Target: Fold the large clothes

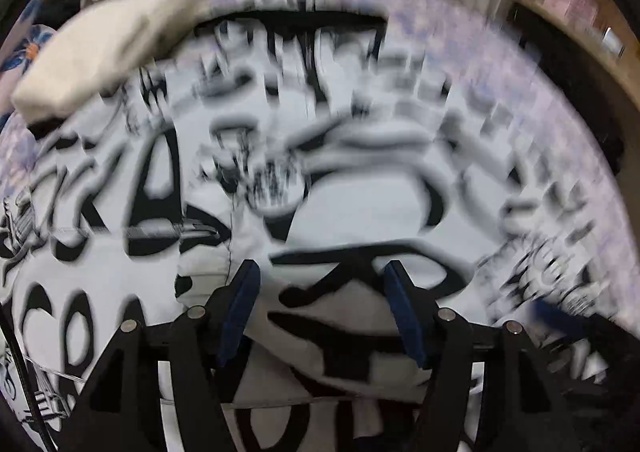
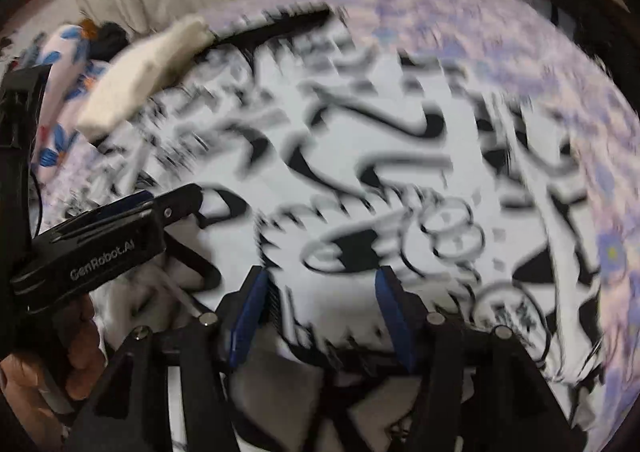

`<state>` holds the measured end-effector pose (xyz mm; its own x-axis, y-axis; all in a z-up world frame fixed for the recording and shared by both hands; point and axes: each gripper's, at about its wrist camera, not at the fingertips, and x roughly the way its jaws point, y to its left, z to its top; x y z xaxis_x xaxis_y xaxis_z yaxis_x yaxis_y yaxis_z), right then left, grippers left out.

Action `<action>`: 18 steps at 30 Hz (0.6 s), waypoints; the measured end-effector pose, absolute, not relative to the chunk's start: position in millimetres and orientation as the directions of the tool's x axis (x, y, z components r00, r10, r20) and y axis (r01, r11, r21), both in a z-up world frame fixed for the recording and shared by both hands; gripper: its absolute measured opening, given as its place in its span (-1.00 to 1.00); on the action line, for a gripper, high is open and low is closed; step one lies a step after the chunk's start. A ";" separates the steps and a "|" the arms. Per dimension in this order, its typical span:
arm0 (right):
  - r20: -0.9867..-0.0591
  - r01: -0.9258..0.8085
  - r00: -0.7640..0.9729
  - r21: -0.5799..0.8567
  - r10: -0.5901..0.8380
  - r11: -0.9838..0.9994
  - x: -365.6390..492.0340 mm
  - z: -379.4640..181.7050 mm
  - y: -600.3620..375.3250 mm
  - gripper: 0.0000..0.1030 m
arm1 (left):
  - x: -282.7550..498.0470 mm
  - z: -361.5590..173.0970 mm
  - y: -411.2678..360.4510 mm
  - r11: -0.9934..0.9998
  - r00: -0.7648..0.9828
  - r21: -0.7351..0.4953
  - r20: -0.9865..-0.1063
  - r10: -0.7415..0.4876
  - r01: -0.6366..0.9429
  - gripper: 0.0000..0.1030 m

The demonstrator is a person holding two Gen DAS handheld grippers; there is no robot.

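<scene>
floral pillow [image 2: 60,99]: lies at the far left edge of the bed, well apart from both tools; no threat from here.
cream folded cloth [image 1: 108,55]: rests on the far-left corner of the garment, overlapping its edge. Risk: if that side is lifted or pulled, the cloth could be dragged along or tip off.
printed garment [image 1: 320,171]: large white piece with heavy black graphics, spread over most of the bed, its near hem bunched and doubled under the tools. Risk: a grab at the bunched part may catch two layers and give a crooked fold.
left hand-held gripper [image 1: 320,312]: fingers spread wide above the near hem, nothing between them. Risk: both views are smeared by motion, so closing at this speed could miss the edge.
right hand-held gripper [image 2: 320,312]: likewise wide apart and empty, just beside the left one. Risk: the two tools are near enough to knock together.
bed [image 2: 480,11]: lilac flowered sheet; a pinch through the garment could lift it too.
shelf [image 1: 576,7]: far right, holding small boxes, out of reach.
</scene>
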<state>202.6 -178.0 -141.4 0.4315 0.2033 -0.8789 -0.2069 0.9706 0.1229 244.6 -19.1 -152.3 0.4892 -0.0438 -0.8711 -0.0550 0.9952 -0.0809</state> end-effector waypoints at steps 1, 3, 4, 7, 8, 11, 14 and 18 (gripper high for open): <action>-0.879 -0.199 0.449 0.078 0.162 0.977 200.3 -140.5 -185.3 0.05 | 242.3 -155.3 -21.4 0.998 0.505 -0.058 -0.863 -0.030 -0.039 0.22; -0.857 -0.139 0.515 -0.083 0.000 0.987 192.5 -134.3 -207.8 0.05 | 237.4 -153.0 -24.7 1.000 0.527 -0.014 -0.850 -0.001 -0.020 0.24; -0.840 -0.096 0.538 -0.151 -0.076 0.984 188.6 -132.4 -223.9 0.05 | 236.8 -152.2 -24.7 1.000 0.524 -0.013 -0.852 -0.002 -0.018 0.26; -0.865 -0.063 0.501 -0.044 -0.007 0.997 184.8 -133.8 -266.1 -0.42 | 235.2 -150.0 -22.9 0.999 0.515 -0.048 -0.857 -0.037 -0.007 0.28; -0.858 -0.023 0.509 -0.099 -0.073 0.995 182.6 -131.7 -273.2 -0.43 | 234.1 -149.5 -24.4 0.999 0.512 -0.041 -0.858 -0.032 -0.007 0.29; -0.854 0.003 0.518 -0.062 -0.054 0.998 176.0 -123.5 -284.7 -0.38 | 233.5 -148.3 -26.0 1.000 0.513 -0.023 -0.858 -0.014 -0.010 0.33; -0.854 0.009 0.516 -0.074 -0.068 0.997 175.4 -125.9 -284.4 -0.33 | 234.4 -149.8 -27.0 1.000 0.509 -0.017 -0.861 -0.007 -0.016 0.36; -0.855 0.032 0.514 -0.067 -0.074 0.997 175.4 -123.2 -280.8 -0.28 | 236.6 -147.3 -25.5 0.999 0.489 -0.031 -0.872 -0.012 -0.031 0.38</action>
